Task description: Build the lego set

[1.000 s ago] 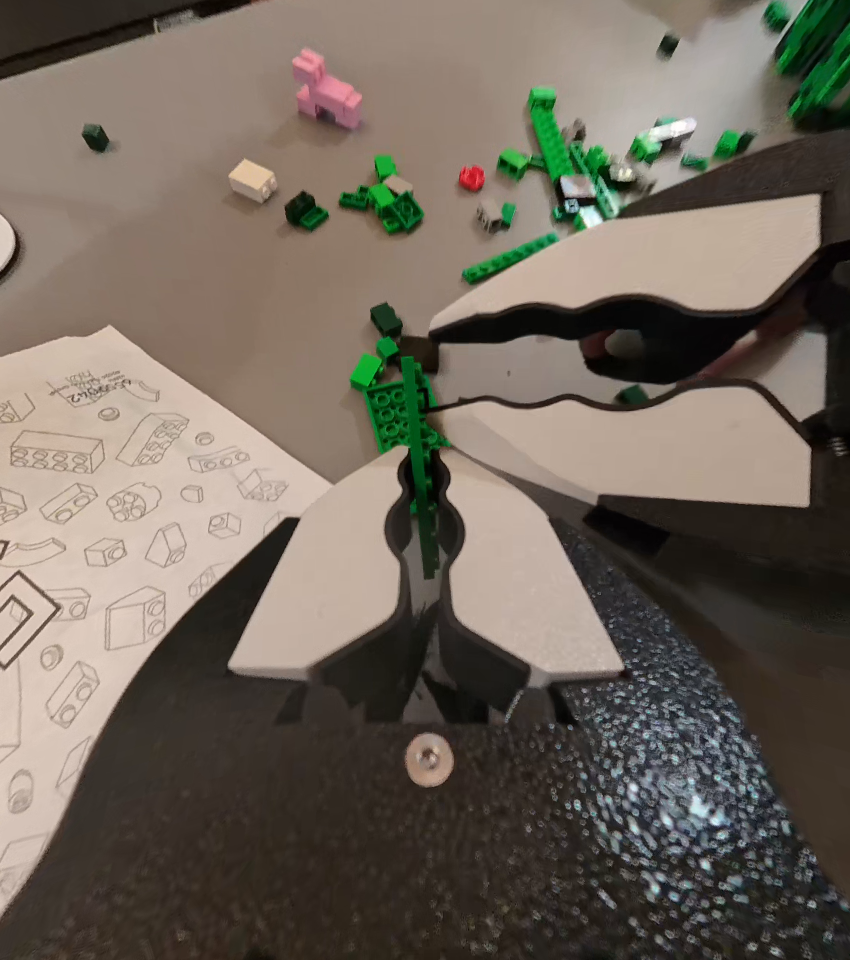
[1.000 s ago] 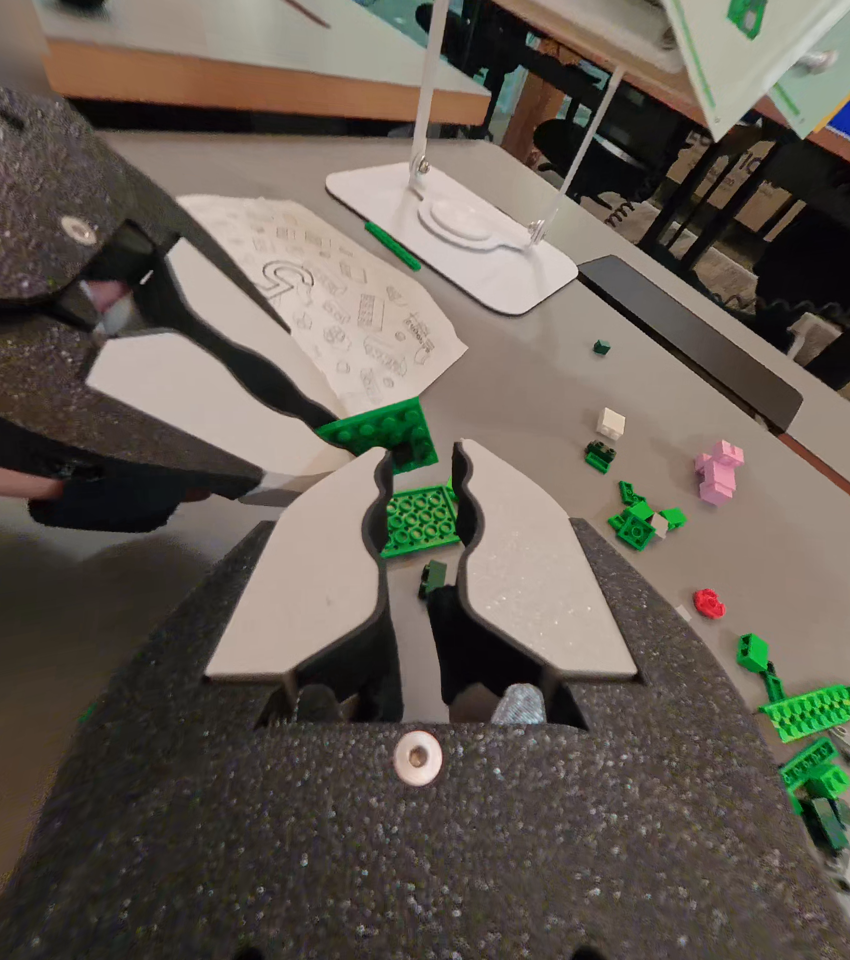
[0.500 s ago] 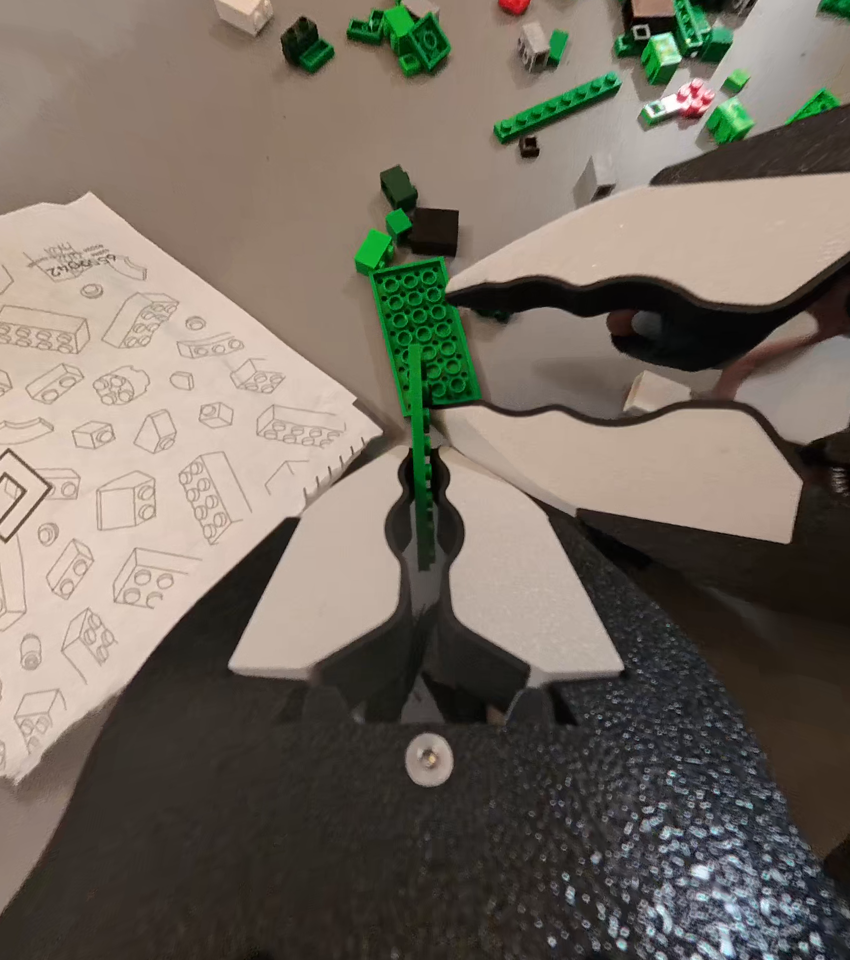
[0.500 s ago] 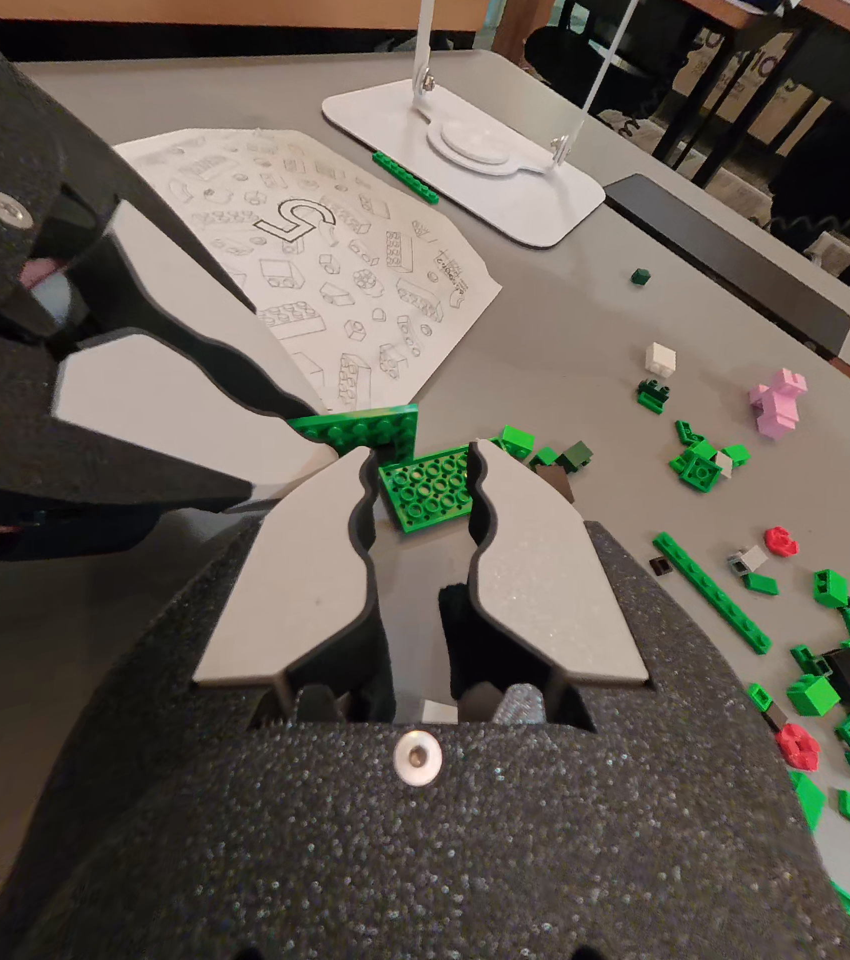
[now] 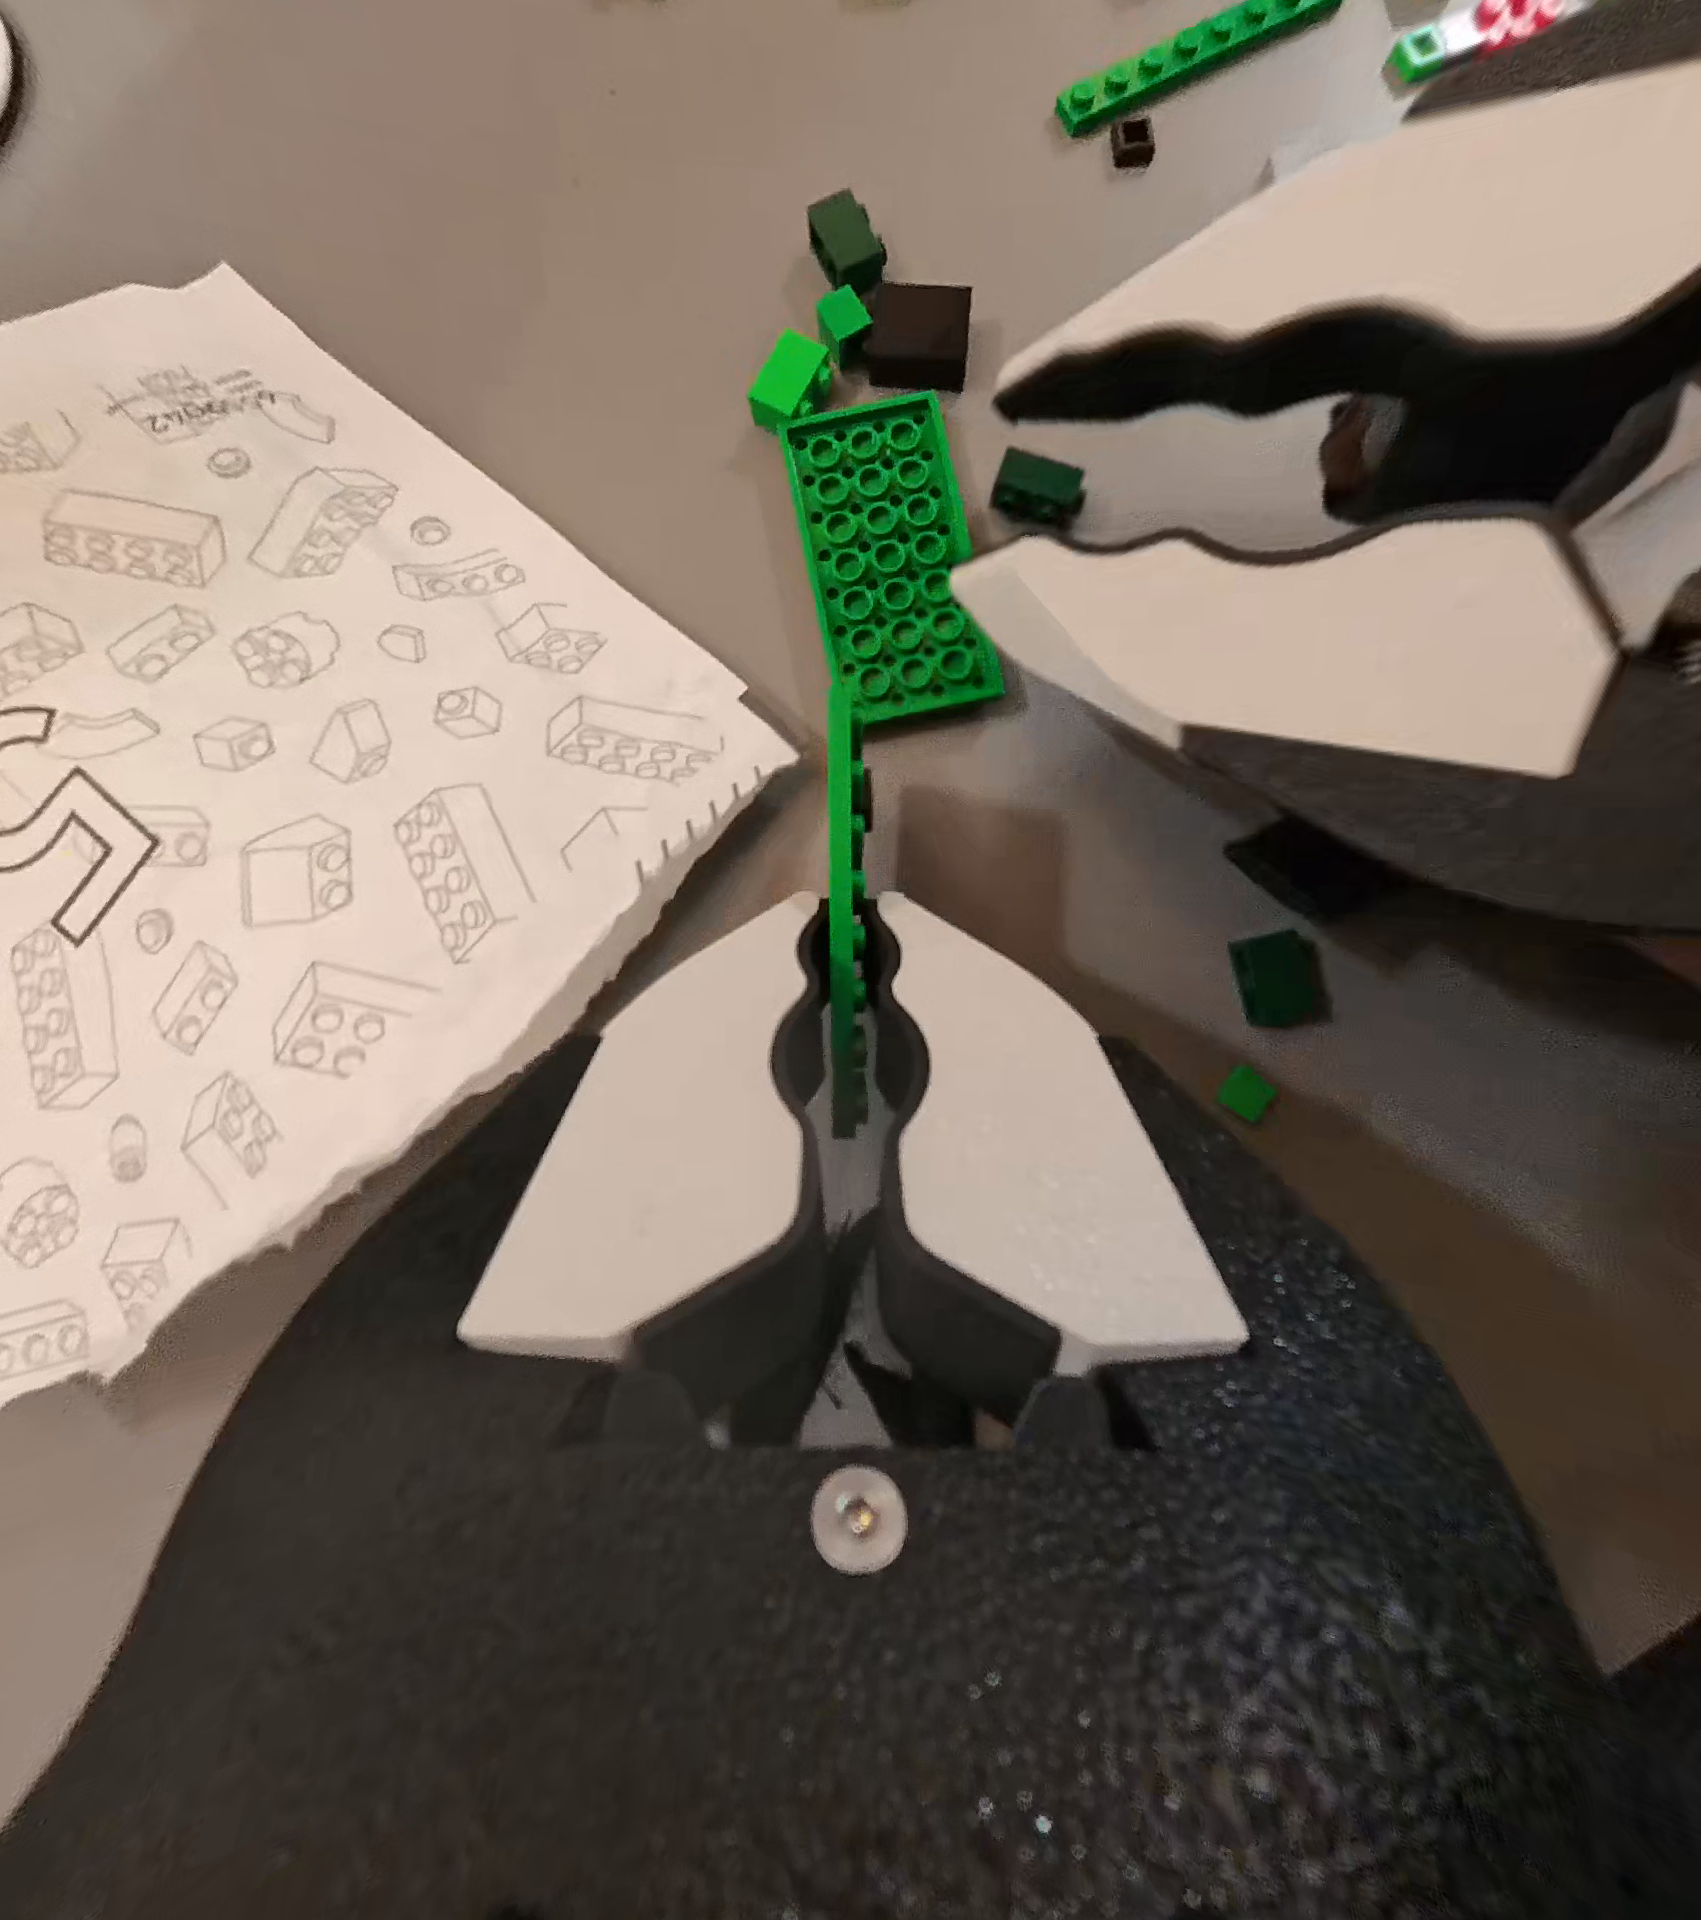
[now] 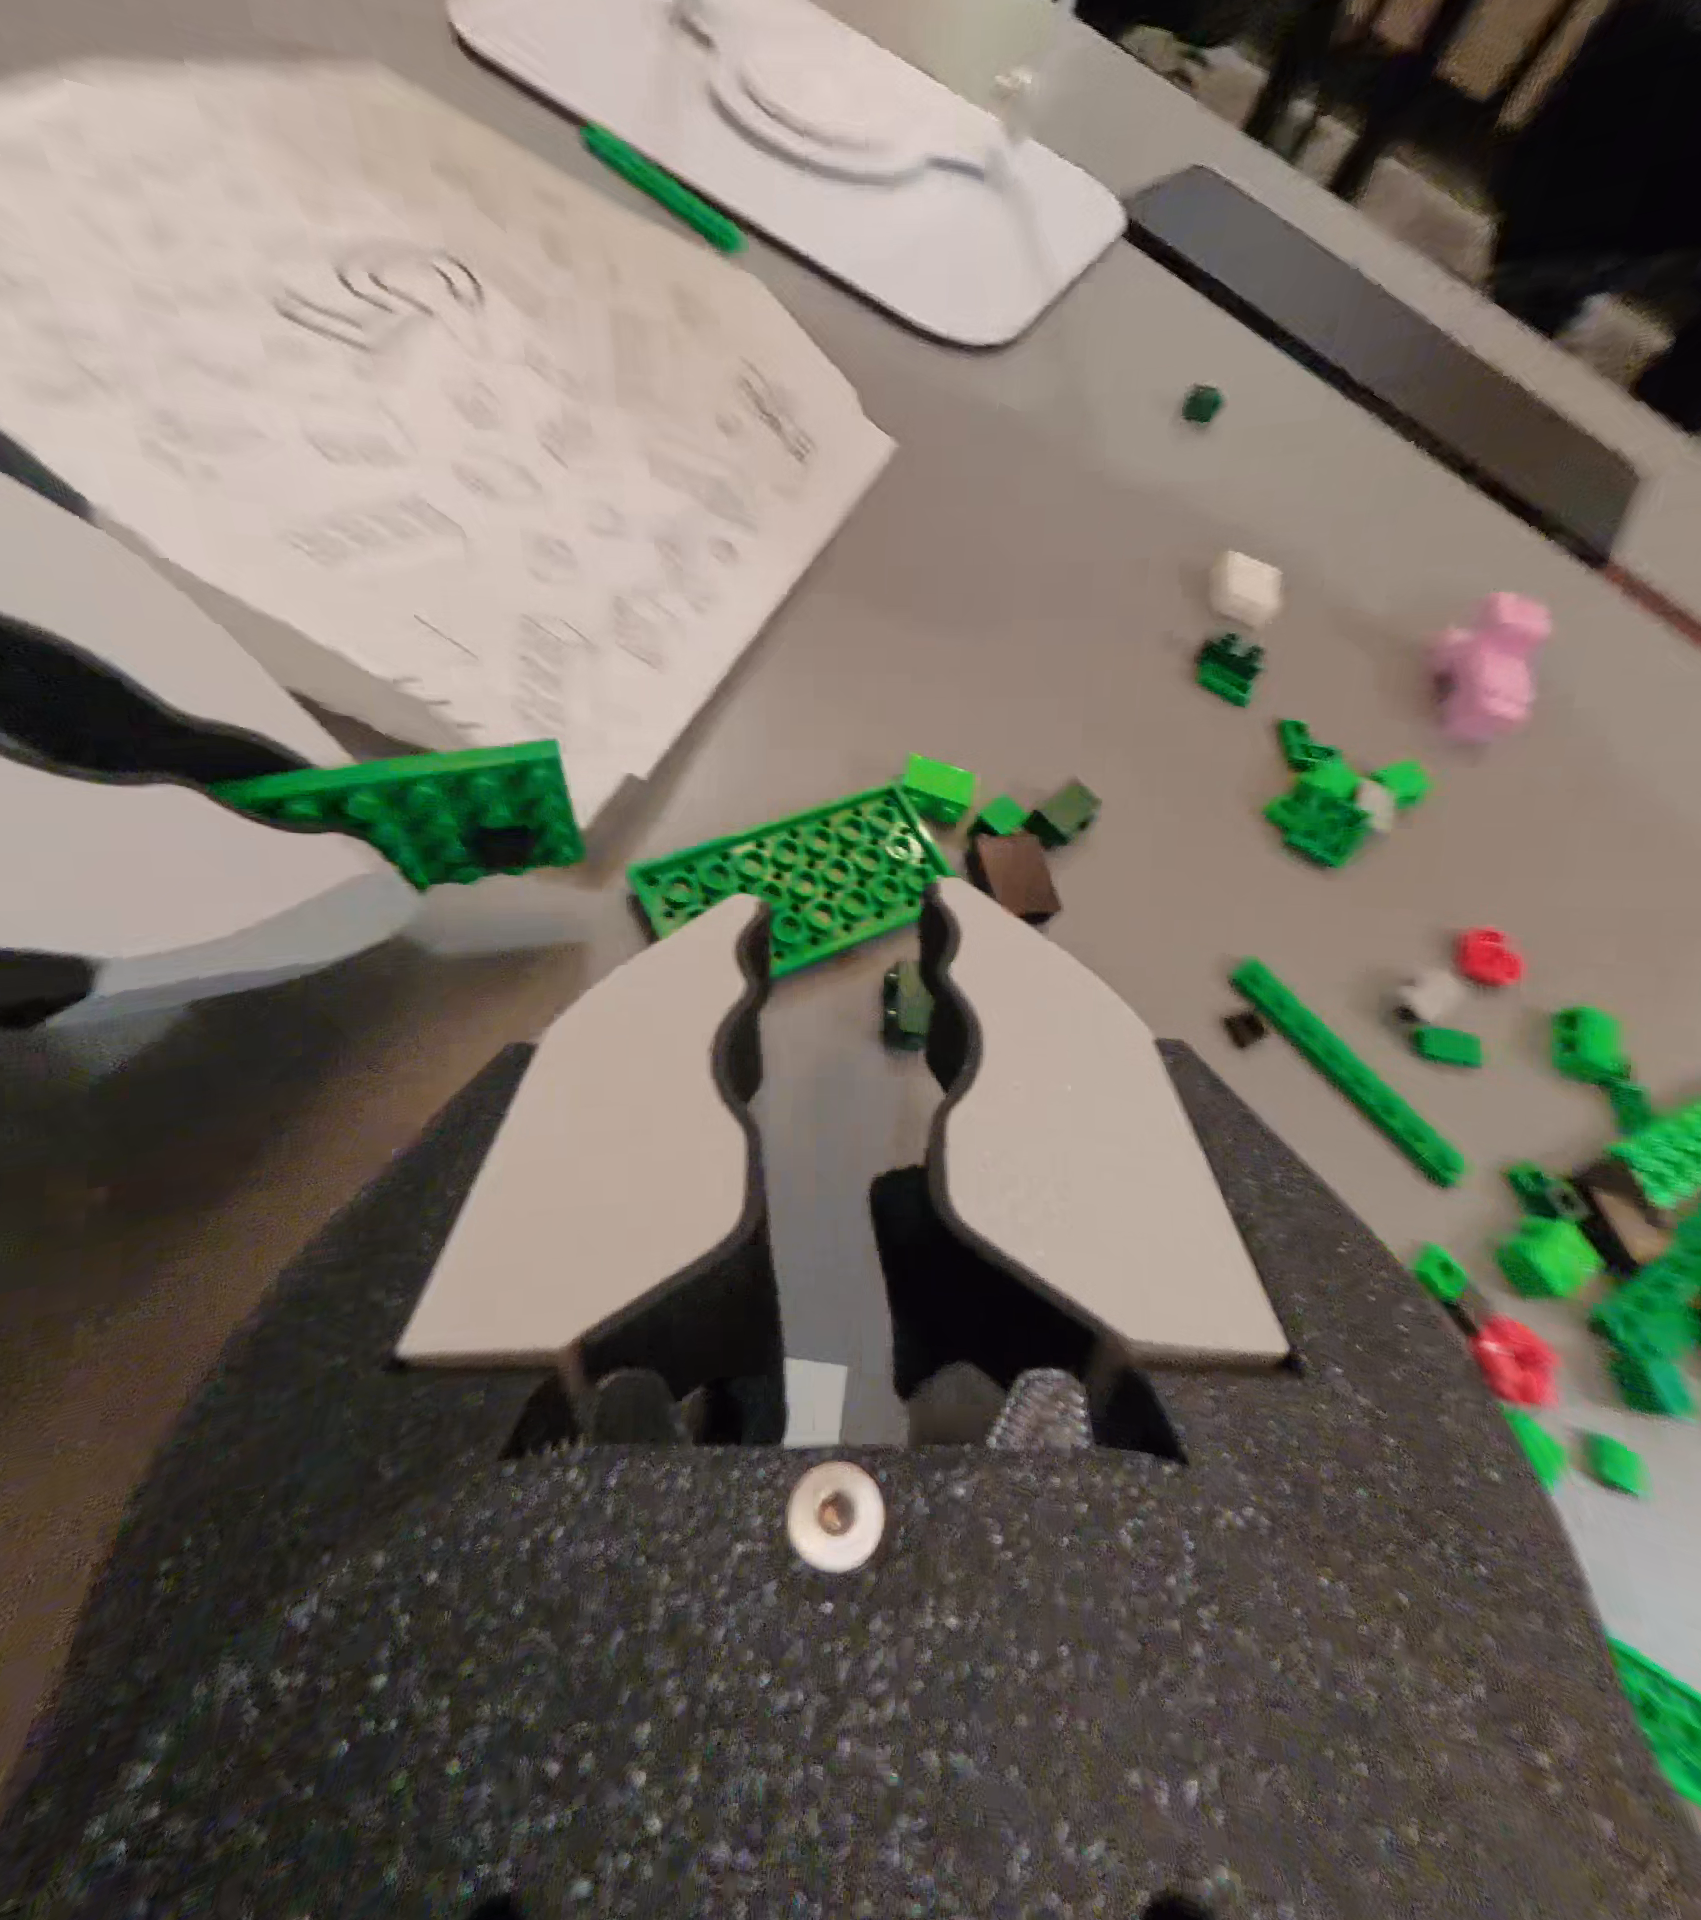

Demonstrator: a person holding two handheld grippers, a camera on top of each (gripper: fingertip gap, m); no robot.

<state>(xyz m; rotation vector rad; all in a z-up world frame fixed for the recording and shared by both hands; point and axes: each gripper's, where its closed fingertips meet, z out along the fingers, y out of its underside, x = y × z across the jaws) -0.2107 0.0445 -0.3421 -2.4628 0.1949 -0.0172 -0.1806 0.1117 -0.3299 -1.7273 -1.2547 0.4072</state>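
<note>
Build was barely started: left gripper [image 5: 848, 914] fingers clenched on a green plate [image 6: 430, 816], edge-on. Right gripper [image 6: 841, 914] fingers were released, empty, over an upside-down plate [image 5: 887, 561] on the surface [image 5: 513, 187]; loose bricks [image 6: 1656, 1278] lay unassembled at 3 o'clock.

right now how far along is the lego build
Early. Done: only a pink figure stands assembled. In hand: the left hand-held gripper clamps a green plate; the right hand-held gripper, open, hovers over an upturned plate. Left: scattered loose bricks.
</note>
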